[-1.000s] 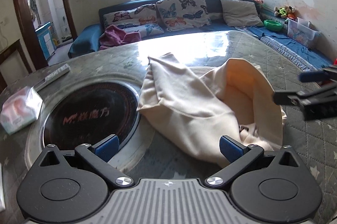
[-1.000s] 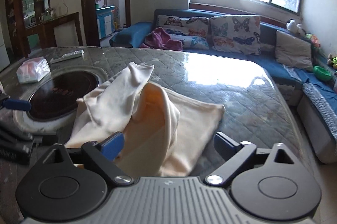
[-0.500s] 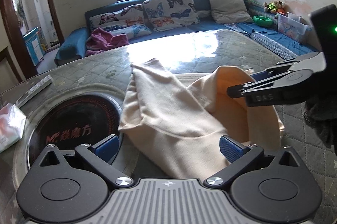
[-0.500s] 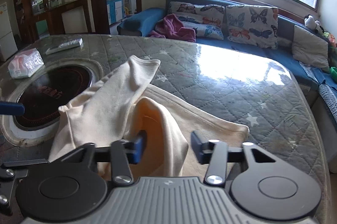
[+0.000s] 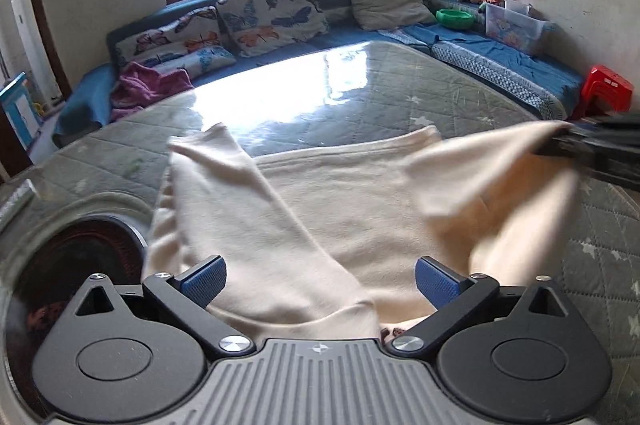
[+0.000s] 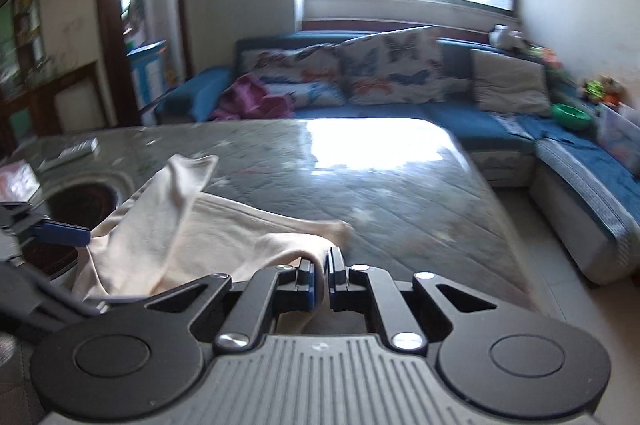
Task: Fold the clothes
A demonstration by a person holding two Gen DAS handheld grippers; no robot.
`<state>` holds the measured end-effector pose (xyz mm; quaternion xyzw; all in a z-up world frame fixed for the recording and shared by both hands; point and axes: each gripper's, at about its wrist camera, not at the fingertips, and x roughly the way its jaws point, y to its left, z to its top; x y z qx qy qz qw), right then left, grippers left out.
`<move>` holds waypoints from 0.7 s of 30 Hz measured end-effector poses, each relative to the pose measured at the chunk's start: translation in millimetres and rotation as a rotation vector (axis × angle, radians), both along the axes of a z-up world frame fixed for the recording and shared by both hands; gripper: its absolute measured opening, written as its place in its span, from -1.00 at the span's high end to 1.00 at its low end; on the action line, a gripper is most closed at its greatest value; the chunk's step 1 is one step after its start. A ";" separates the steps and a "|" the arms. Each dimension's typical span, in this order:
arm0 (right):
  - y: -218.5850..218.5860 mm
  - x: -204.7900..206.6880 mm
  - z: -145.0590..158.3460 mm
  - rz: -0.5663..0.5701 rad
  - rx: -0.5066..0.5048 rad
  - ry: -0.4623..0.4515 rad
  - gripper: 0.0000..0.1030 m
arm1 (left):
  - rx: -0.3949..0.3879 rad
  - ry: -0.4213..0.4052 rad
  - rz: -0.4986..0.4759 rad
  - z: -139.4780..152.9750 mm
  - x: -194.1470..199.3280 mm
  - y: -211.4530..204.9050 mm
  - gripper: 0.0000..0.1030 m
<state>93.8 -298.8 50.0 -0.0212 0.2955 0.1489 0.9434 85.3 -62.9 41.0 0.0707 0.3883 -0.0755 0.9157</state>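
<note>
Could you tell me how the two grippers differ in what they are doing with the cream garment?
The right gripper is shut on a fold of the cream garment, lifting it; the left gripper stands open over the cloth, gripping nothing, though its jaws have just closed slightly. Both have blue pads.

Cream long-sleeved garment (image 5: 344, 209), soft and fleecy, lying crumpled and partly spread on the quilted counter (image 5: 420, 97). One sleeve (image 5: 240, 209) lies diagonally across the body, its cuff toward the far left. The right-hand portion (image 5: 492, 161) is lifted off the surface and drawn out to the right, a fold of it (image 6: 298, 245) pinched at its edge. The far hem lies flat.
</note>
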 end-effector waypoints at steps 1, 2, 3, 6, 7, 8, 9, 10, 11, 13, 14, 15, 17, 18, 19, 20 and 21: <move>-8.6 -7.2 -2.6 -0.026 0.011 0.011 0.90 | 0.007 0.007 -0.001 -3.5 2.4 -1.4 -0.85; -17.6 -14.7 -5.9 -0.054 0.023 0.026 0.90 | 0.013 0.015 -0.001 -7.0 4.4 -2.2 -0.82; -24.6 -20.1 -10.8 -0.070 0.034 0.050 0.89 | 0.019 0.022 0.001 -10.6 5.5 -2.0 -0.73; -34.6 -31.3 -29.4 -0.088 0.034 0.121 0.75 | 0.035 0.047 0.007 -21.0 7.7 0.2 -0.42; -36.8 -33.9 -34.8 -0.082 0.024 0.142 0.67 | 0.034 0.043 0.004 -22.3 6.7 1.8 -0.36; -38.4 -36.4 -39.0 -0.084 0.017 0.153 0.58 | 0.032 0.034 -0.001 -21.4 4.3 3.1 -0.28; -39.2 -38.9 -41.7 -0.084 0.012 0.160 0.49 | 0.035 0.028 -0.003 -19.6 1.8 4.1 -0.10; -39.2 -41.0 -43.8 -0.075 0.004 0.167 0.49 | 0.038 0.023 -0.005 -17.8 -0.7 5.2 0.14; -38.1 -42.8 -44.6 -0.063 -0.004 0.169 0.46 | 0.042 0.017 -0.007 -16.0 -3.2 6.3 0.24; -36.8 -46.4 -43.2 -0.065 -0.013 0.157 0.30 | 0.034 0.005 -0.002 -12.3 -8.4 10.8 0.58; -36.3 -46.9 -42.9 -0.066 -0.012 0.156 0.23 | 0.027 -0.001 0.003 -10.4 -11.0 13.6 0.65; -35.6 -47.2 -42.7 -0.066 -0.010 0.156 0.19 | 0.020 -0.008 0.009 -8.4 -13.9 16.6 0.73; -34.5 -47.8 -42.0 -0.065 -0.003 0.160 0.08 | 0.002 -0.025 0.026 -3.8 -20.8 23.0 0.79; -34.2 -48.1 -42.0 -0.064 -0.004 0.159 -0.01 | -0.003 -0.036 0.034 -1.0 -24.8 26.0 0.81; -33.4 -48.8 -41.9 -0.066 -0.010 0.157 -0.06 | -0.005 -0.047 0.042 2.0 -29.0 29.0 0.82; -33.1 -50.0 -41.7 -0.068 -0.012 0.157 -0.16 | -0.006 -0.058 0.051 5.1 -33.3 32.0 0.83; -32.9 -51.1 -41.4 -0.070 -0.013 0.157 -0.18 | -0.006 -0.070 0.060 8.3 -37.9 35.2 0.83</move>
